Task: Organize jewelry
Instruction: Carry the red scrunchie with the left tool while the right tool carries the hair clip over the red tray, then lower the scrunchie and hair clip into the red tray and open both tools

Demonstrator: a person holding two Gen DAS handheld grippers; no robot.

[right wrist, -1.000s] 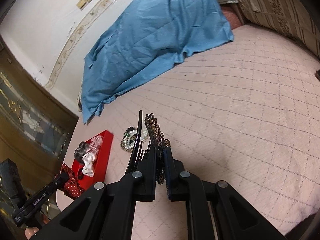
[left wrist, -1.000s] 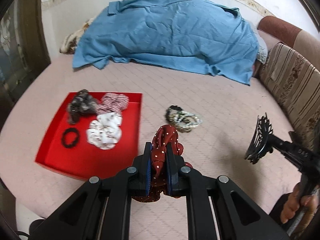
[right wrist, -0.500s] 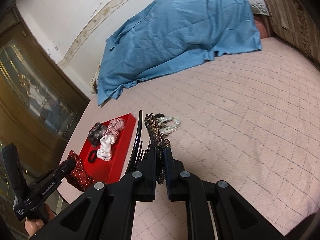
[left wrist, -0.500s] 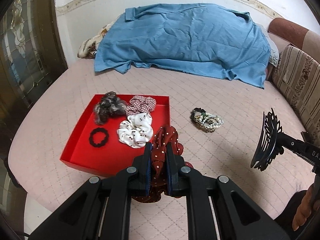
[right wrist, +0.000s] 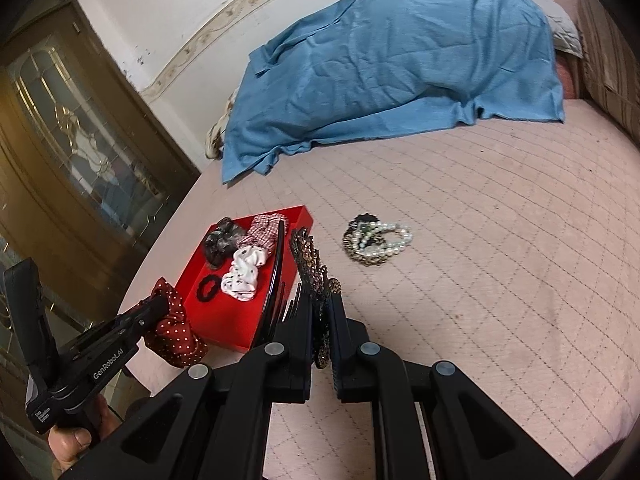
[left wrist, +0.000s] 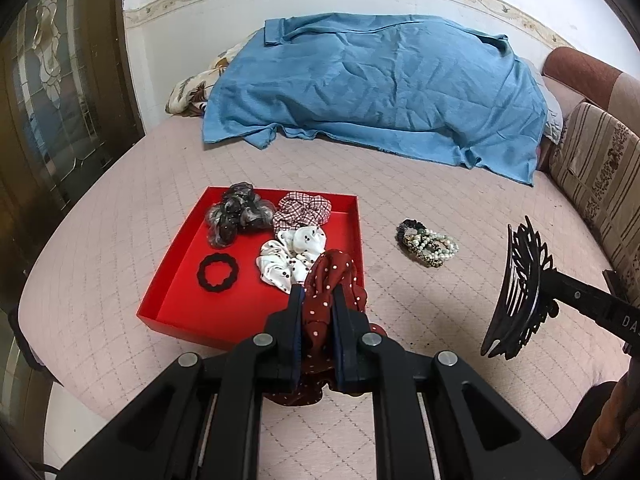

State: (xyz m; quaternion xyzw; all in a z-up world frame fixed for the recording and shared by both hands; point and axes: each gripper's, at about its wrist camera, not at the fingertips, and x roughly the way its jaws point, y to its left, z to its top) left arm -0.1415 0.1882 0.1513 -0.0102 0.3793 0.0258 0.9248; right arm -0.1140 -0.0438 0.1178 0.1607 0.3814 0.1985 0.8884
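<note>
A red tray lies on the pink quilted bed and holds a grey scrunchie, a checked scrunchie, a white dotted scrunchie and a black hair tie. My left gripper is shut on a dark red polka-dot scrunchie, held above the tray's near right corner. My right gripper is shut on a black claw hair clip, held in the air to the right of the tray; the clip also shows in the left wrist view. A pile of pearl bracelets and bands lies on the bed right of the tray.
A blue sheet covers a heap at the back of the bed. A striped sofa back stands at the right. A wooden door with glass stands at the left. The bed's front edge is close below the grippers.
Both grippers have pulled back and up from the bed, so the tray and the bracelets look farther off. Each keeps hold of its item.
</note>
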